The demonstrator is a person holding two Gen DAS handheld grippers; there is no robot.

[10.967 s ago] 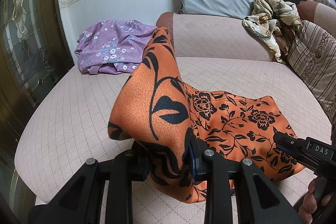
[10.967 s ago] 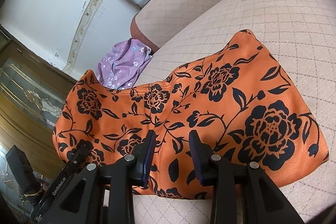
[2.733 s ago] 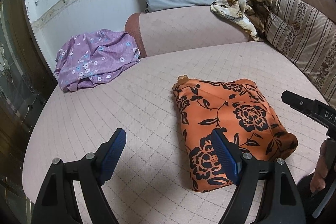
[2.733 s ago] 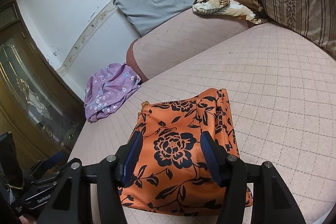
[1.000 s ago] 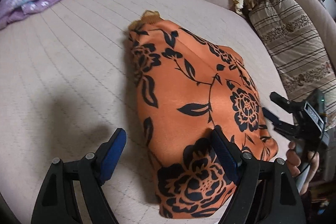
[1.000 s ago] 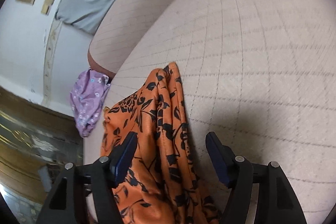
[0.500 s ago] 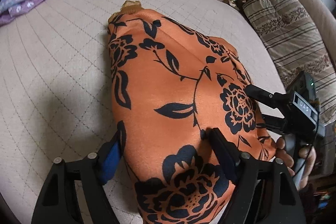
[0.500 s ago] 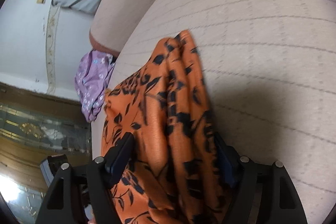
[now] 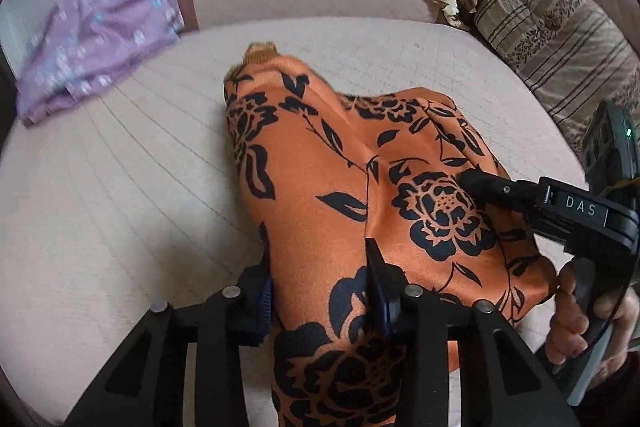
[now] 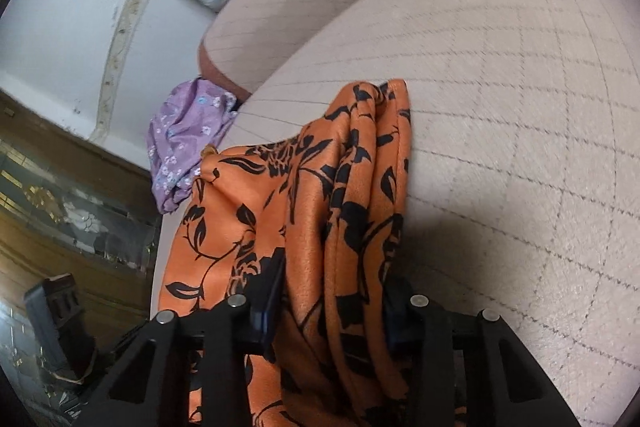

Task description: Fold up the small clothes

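The pink sofa seat (image 9: pixel 120 187) carries my orange floral garment (image 9: pixel 320 195), already folded in a thick bundle. It looks soft, light, a little slippery. My left gripper (image 9: pixel 320 291) pinches its near edge; my right gripper (image 10: pixel 332 291) clamps the layered side, where I judge all layers stay together.

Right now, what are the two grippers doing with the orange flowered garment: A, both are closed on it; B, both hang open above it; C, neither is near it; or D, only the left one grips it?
A: the left gripper has the orange flowered garment pinched between its fingers, and the right gripper likewise clamps a bunched stack of the same cloth's layers.
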